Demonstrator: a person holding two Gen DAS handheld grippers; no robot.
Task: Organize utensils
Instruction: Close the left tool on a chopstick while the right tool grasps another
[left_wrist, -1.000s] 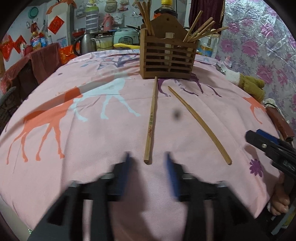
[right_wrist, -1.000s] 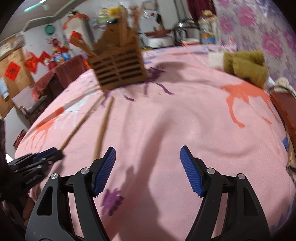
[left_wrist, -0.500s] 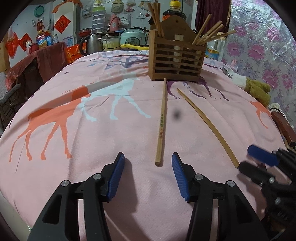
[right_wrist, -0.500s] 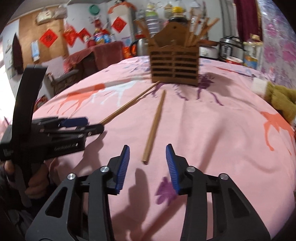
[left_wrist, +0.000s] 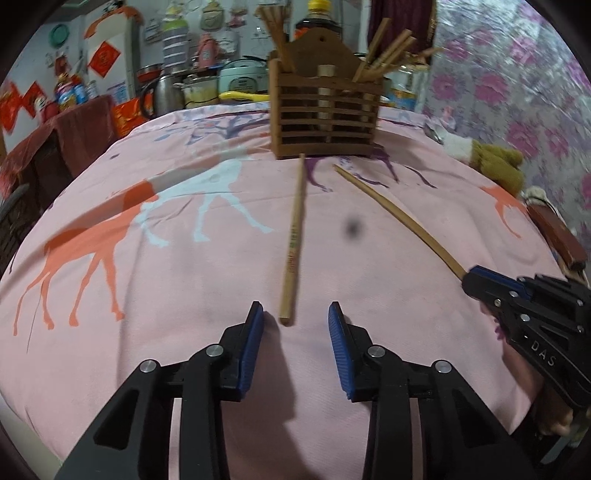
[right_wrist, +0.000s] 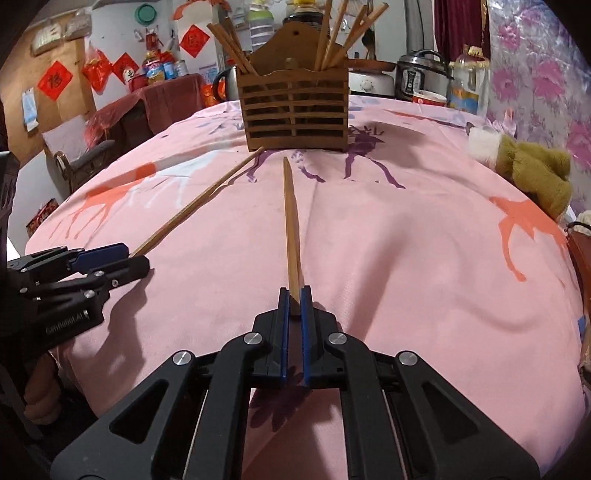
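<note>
Two wooden chopsticks lie on the pink cloth in front of a slatted wooden holder (left_wrist: 325, 110) (right_wrist: 293, 114) that has several chopsticks standing in it. My right gripper (right_wrist: 294, 302) (left_wrist: 467, 280) is shut on the near end of the right chopstick (right_wrist: 290, 221) (left_wrist: 399, 214), which still rests on the cloth. My left gripper (left_wrist: 295, 321) (right_wrist: 136, 257) is closing. The near tip of the left chopstick (left_wrist: 293, 236) (right_wrist: 199, 203) sits just between its fingertips, closer to the left pad, and neither pad touches it.
A brown-green plush toy (right_wrist: 528, 166) (left_wrist: 495, 162) lies at the table's right side, with a brown box (left_wrist: 557, 236) near the right edge. Kettle, rice cooker and bottles crowd the far side behind the holder. The table edge drops off close behind both grippers.
My right gripper swung left onto the right chopstick's near end and shut on it. My left gripper's jaws narrowed around the other chopstick's tip and hardly moved.
</note>
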